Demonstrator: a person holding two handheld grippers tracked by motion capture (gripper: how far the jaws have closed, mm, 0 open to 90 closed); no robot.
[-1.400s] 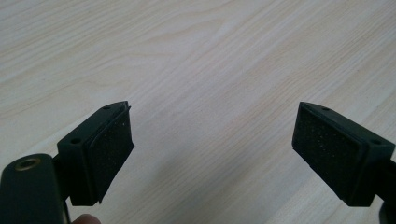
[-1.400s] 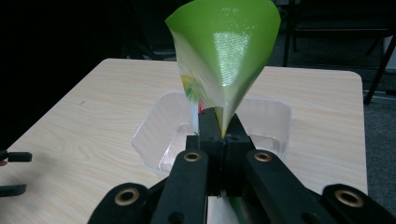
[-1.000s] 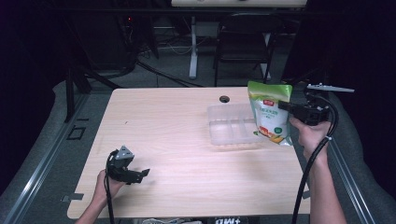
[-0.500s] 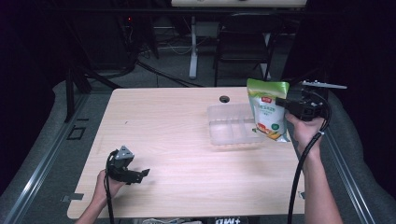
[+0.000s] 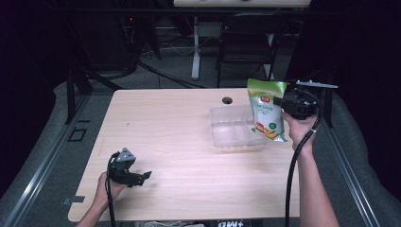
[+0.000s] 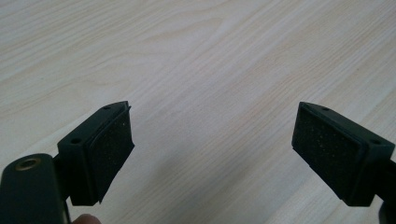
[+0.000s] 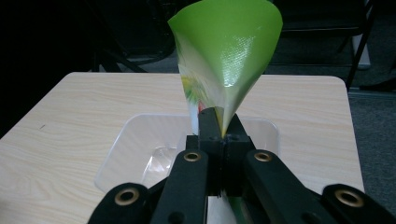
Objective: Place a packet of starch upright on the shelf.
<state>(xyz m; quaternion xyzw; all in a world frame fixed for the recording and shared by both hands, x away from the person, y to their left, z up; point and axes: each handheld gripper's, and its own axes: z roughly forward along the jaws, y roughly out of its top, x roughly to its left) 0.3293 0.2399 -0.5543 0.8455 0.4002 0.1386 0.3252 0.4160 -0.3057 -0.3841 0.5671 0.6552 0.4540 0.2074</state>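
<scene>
Your right tool (image 5: 282,101) is clamped tight on one edge of the pouch (image 5: 266,111), with the jaws pinching only a narrow strip of film, so the main risk is that the pouch slips or swings as you bring it toward the tray (image 5: 235,126). In the right gripper view the pouch (image 7: 224,60) curls into a cone above the jaws, a sign that the film is soft and will flop; I judge that a quick move could twist it out of the grip. Its lower end hangs at the tray's right rim in the high view, so it could catch that rim and nudge the light clear tray along the bench (image 5: 179,123), or land half outside it. Whether the bottom corner already touches the rim, I cannot tell. The pouch is glossy green at the top, white in the middle with print and a small red mark, and orange and green near the bottom; it hangs roughly upright and looks filled. Your left tool (image 5: 142,176) rests low over bare bench near the front left, its jaws wide apart and holding nothing, well apart from the tray, so it cannot steady anything from there.
</scene>
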